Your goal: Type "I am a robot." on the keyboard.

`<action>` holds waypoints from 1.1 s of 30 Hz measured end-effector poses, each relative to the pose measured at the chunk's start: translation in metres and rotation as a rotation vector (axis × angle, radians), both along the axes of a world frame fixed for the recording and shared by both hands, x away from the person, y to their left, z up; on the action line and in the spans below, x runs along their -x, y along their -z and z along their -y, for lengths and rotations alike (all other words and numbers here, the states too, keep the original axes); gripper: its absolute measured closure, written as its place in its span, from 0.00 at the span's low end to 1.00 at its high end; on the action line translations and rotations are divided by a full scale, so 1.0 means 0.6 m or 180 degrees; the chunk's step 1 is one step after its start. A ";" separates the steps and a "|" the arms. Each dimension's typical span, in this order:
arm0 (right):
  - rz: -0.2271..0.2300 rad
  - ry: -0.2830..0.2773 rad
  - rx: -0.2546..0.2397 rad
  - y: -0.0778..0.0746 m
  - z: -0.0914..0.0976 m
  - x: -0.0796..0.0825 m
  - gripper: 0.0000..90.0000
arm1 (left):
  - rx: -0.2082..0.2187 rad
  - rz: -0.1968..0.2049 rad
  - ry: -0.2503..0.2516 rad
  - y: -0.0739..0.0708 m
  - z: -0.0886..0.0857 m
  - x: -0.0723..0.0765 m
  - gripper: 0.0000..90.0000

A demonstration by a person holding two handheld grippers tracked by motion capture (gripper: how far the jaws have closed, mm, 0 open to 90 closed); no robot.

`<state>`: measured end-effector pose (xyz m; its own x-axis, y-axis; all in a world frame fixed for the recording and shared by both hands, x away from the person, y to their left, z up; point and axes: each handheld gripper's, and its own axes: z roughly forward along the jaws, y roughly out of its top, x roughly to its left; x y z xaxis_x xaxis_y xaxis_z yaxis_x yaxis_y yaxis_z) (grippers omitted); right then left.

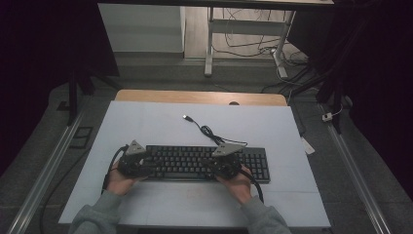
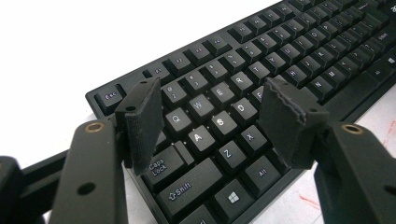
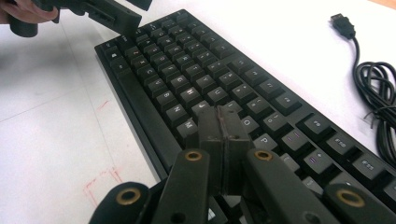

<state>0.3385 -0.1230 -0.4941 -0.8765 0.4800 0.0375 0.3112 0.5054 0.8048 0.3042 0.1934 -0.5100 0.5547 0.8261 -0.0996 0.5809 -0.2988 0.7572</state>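
A black keyboard [image 1: 195,163] lies across the white mat, near the person's edge. My left gripper [image 1: 141,163] hovers over its left end, jaws open with nothing between them; in the left gripper view [image 2: 212,100] the pads straddle the Q, W, A and S keys of the keyboard [image 2: 299,56]. My right gripper [image 1: 221,163] is over the right half of the letter keys. Its jaws are shut pad to pad [image 3: 223,114], tips down on or just above the keyboard [image 3: 187,70]; whether they touch a key I cannot tell.
The keyboard's coiled black cable [image 1: 207,130] with its USB plug [image 1: 186,117] lies loose on the mat behind it, also visible as the cable [image 3: 378,88]. The white mat [image 1: 146,126] covers a wooden table. Desk legs and floor cables stand beyond.
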 end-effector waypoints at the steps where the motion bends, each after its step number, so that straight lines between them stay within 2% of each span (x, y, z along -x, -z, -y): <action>1: 0.0000 0.0004 0.0010 0.001 -0.003 -0.001 0.99 | 0.0000 0.0000 -0.0001 0.000 0.000 0.000 0.44; 9: -0.0052 -0.0035 0.0047 0.007 -0.029 -0.007 0.99 | -0.0007 -0.0001 0.0004 0.001 0.000 0.000 0.44; 17: -0.0104 -0.0095 0.0174 0.020 -0.053 -0.007 0.99 | -0.0025 0.0001 0.0010 0.001 0.001 -0.001 0.44; 33: -0.0101 -0.0092 0.0293 0.033 -0.071 -0.010 0.99 | -0.0040 -0.0006 0.0022 0.002 0.001 -0.001 0.43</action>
<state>0.3447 -0.0806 -0.5139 -0.8891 0.4572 0.0225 0.3201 0.5859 0.7445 0.3046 0.1928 -0.5112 0.5601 0.8235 -0.0902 0.5802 -0.3122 0.7523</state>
